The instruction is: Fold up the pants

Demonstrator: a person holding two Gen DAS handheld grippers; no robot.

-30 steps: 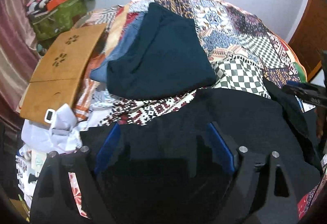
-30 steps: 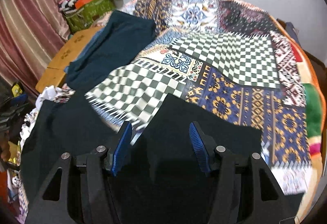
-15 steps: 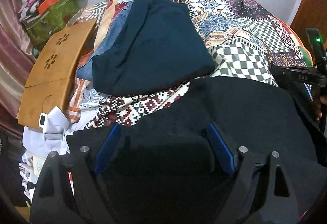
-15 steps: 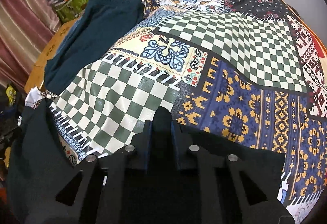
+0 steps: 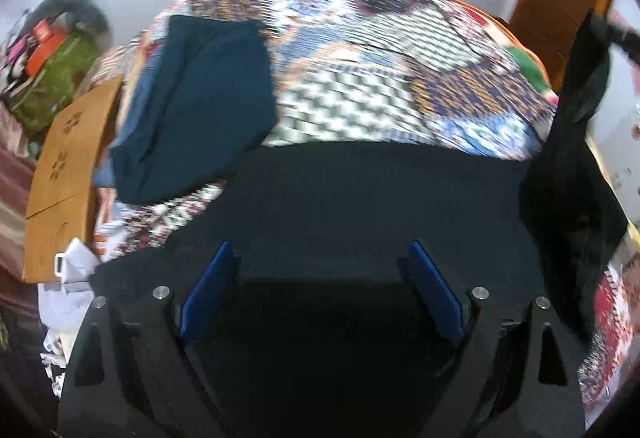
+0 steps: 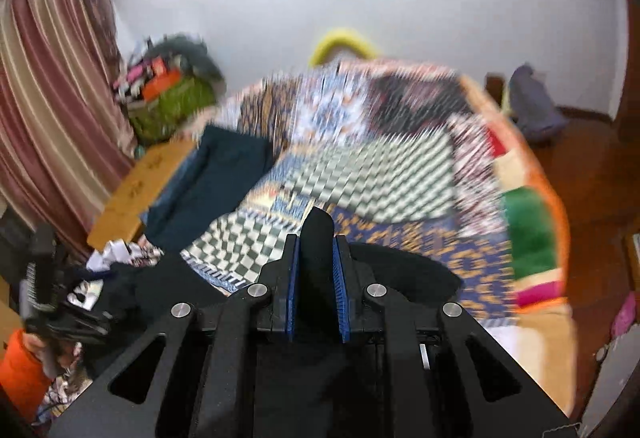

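Observation:
Black pants (image 5: 380,190) lie spread over the near part of a patchwork bedspread (image 5: 360,38). My left gripper (image 5: 320,246) hangs over them, its jaws wide and easing a little wider; the blue pads (image 5: 208,290) are apart and nothing is pinched. My right gripper (image 6: 316,238) is shut on a fold of the black pants (image 6: 400,270), and the cloth stands up between its pads. In the left wrist view that lifted part hangs as a dark drape (image 5: 576,126) at the right edge. Both views are blurred.
A folded dark teal garment (image 5: 192,106) lies on the bed's left side over a blue one. A wooden board (image 5: 68,166) leans at the bed's left edge, with a green bag and clutter (image 6: 172,106) and a pink curtain (image 6: 48,118) behind. Wooden floor (image 6: 592,198) runs along the right.
My right gripper went from open to shut on the edge of the black pants and rose, lifting that edge off the bed. My left gripper slid sideways over the pants.

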